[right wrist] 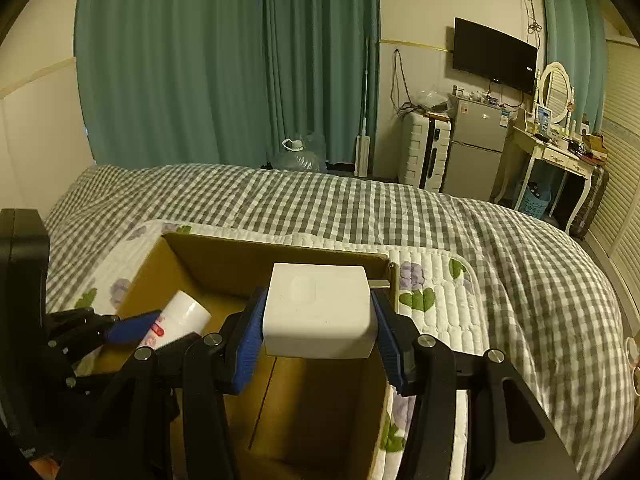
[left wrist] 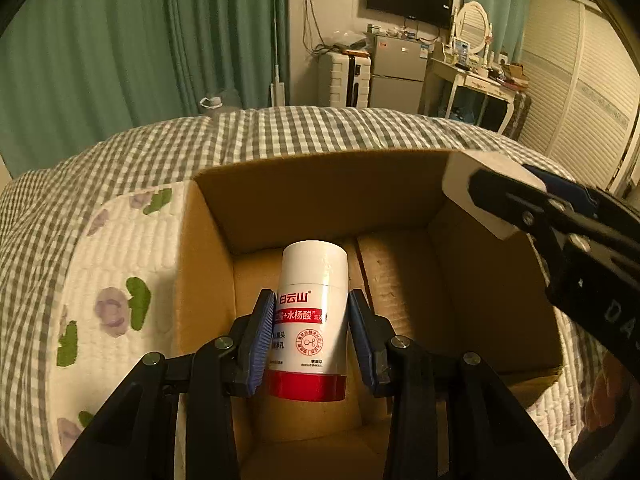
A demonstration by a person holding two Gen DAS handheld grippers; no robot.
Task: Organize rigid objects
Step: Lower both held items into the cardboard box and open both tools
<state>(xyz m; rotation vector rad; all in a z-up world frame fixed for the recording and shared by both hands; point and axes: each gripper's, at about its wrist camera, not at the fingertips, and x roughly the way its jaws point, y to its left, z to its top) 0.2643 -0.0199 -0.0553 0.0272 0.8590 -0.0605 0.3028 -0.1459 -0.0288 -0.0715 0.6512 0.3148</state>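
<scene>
Left wrist view, lower centre: the left gripper [left wrist: 308, 332] clamps a white bottle [left wrist: 310, 320] with a red base over the open cardboard box [left wrist: 320, 196]. Right wrist view, centre: the right gripper [right wrist: 318, 334] pinches a white charger block [right wrist: 318, 312] above the same box, which sits on a floral quilted pad [right wrist: 436, 300].

The white bottle [left wrist: 310, 320]'s small label text is illegible, partly hidden behind the fingers [left wrist: 258, 338].

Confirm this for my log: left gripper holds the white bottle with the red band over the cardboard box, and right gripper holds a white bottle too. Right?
Not quite. The right gripper holds a white plug adapter, not a bottle; the right wrist view shows it. The left gripper does hold the white bottle over the cardboard box.
</scene>
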